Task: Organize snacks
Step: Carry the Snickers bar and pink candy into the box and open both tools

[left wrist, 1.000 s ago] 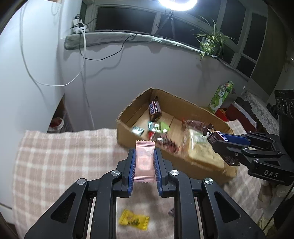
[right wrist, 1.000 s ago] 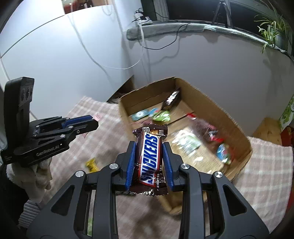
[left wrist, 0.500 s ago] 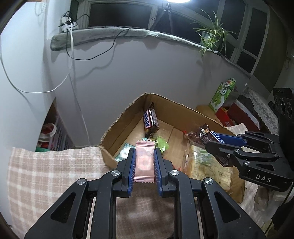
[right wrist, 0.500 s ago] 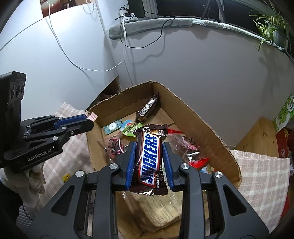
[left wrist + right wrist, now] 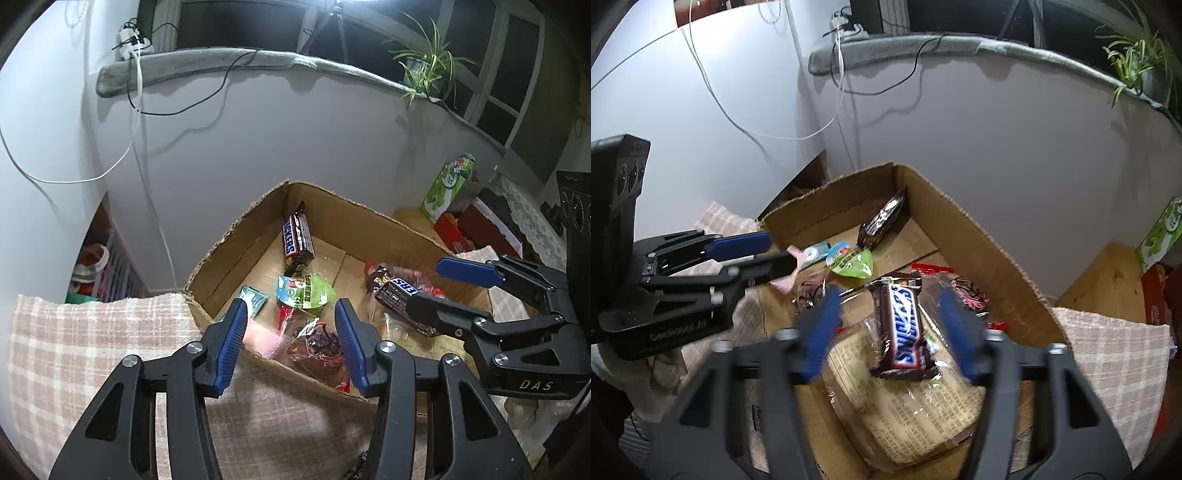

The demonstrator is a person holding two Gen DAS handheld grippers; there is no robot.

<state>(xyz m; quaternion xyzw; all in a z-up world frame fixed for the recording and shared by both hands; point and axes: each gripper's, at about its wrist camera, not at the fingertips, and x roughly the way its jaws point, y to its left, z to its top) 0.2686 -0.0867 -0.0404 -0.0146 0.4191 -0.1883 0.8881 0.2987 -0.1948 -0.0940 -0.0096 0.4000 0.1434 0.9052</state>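
The open cardboard box [image 5: 236, 229] holds another Snickers bar [image 5: 297, 240], a green jelly cup [image 5: 304, 291] and several wrapped snacks. My left gripper [image 5: 290, 310] hangs over the box's near left corner, jaws opening; the pink candy [image 5: 258, 334] is a blur dropping free below its pads. My right gripper [image 5: 890, 295] is over the box [image 5: 979, 229] too, jaws opening and blurred. Its Snickers bar [image 5: 903, 328] lies loose between the fingers above a clear bread pack [image 5: 923, 417], touched by neither pad. In that view the left gripper [image 5: 780, 250] shows at left.
A pink checked cloth [image 5: 92, 332] covers the surface around the box. Behind the box rises a white wall with hanging cables. A green carton [image 5: 448, 188] and a red box [image 5: 469, 229] stand at the right, beside a wooden surface [image 5: 1104, 280].
Both grippers moved forward over the box, then let go: the left jaws parted from the pink candy and the right jaws from the Snickers bar, and both snacks are dropping in.
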